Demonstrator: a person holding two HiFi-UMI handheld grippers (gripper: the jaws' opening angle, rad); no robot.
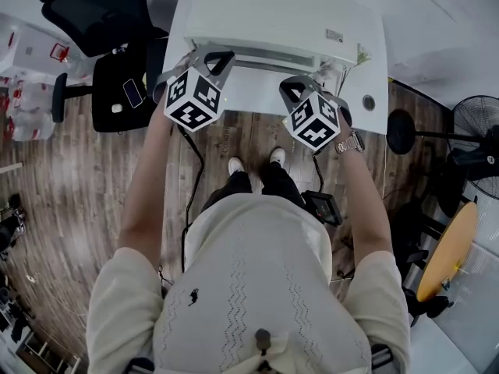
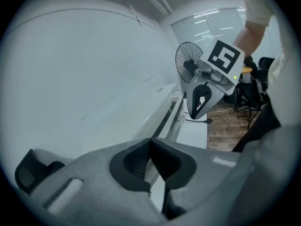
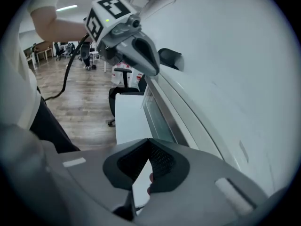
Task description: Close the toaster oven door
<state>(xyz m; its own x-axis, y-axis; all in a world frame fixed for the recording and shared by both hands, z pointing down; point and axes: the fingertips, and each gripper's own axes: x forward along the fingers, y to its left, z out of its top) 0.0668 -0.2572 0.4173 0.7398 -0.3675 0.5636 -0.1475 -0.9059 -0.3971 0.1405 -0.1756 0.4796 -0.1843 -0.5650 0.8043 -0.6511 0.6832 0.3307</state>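
Note:
A white toaster oven [image 1: 273,14] stands on the white table [image 1: 366,68], seen from above. Its door [image 1: 269,53], a dark strip along the near face, appears to lie up against the oven's front. In the right gripper view the glass door [image 3: 157,117] and its metal handle bar [image 3: 175,108] run along the oven [image 3: 225,79]. My left gripper [image 1: 215,54] hovers at the door's left end, shut with nothing in it [image 2: 150,139]. Just short of the door's right end is my right gripper [image 1: 291,86], its fingertips together and empty [image 3: 150,140].
A black office chair [image 1: 93,10] and a black bag [image 1: 121,92] stand left of the table. A standing fan [image 1: 475,119] and a round yellow table [image 1: 448,248] are on the right. Cables trail over the wooden floor [image 1: 70,209] by the person's feet.

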